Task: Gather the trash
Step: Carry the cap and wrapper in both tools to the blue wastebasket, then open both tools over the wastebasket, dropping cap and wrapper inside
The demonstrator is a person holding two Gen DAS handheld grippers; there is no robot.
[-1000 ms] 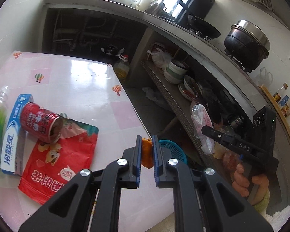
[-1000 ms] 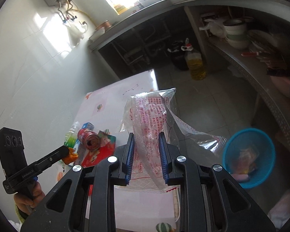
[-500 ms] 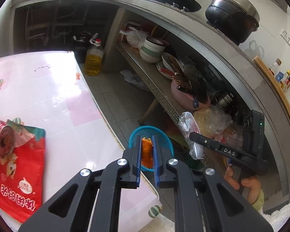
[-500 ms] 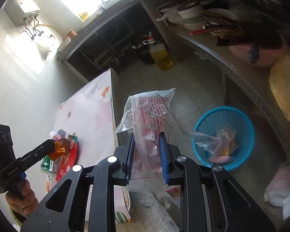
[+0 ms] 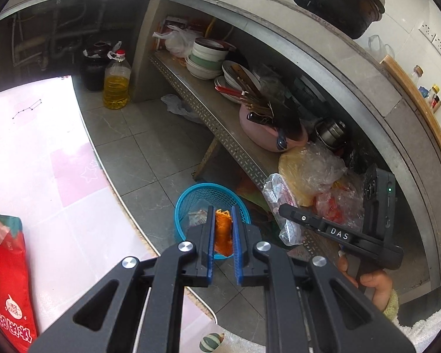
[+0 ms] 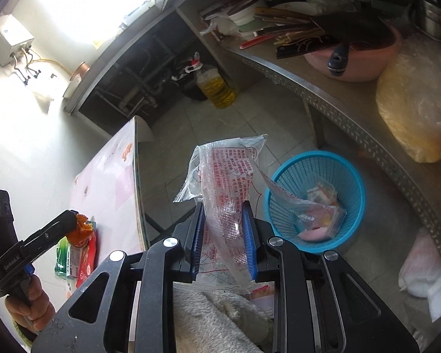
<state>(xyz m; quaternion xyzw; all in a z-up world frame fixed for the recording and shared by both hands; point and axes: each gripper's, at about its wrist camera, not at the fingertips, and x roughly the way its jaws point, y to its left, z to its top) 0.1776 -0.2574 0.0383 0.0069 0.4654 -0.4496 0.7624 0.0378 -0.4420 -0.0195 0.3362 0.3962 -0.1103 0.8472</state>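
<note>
- Since a second ago we've swung both tongs off the surface (image 5: 38, 158) and out over the floor; the blue basket (image 5: 183, 206) has gone from half hidden behind the left tongs to sitting right under their tips.
- Left tongs (image 5: 222, 232) nearly closed, pinching the orange scrap (image 5: 222, 231); grip unchanged, scrap now lines up over the basket rim at 12 o'clock from the tips.
- Right tongs (image 6: 223, 229) part open, clamped on the clear printed wrapper (image 6: 226, 176); its loose tail trails toward 2 o'clock and overlaps the basket mouth in the right wrist view. Touching the rim? Can't tell.
- Basket (image 6: 350, 182) already holds some wrappers and a pink piece.
- We judge both pieces are about ready to drop; left looks better lined up, right may need a shift toward 2 o'clock.
- Still left on the surface at 8 o'clock: red pouch (image 5: 6, 276), can and green-white packet (image 6: 63, 257), so more trips needed.
</note>
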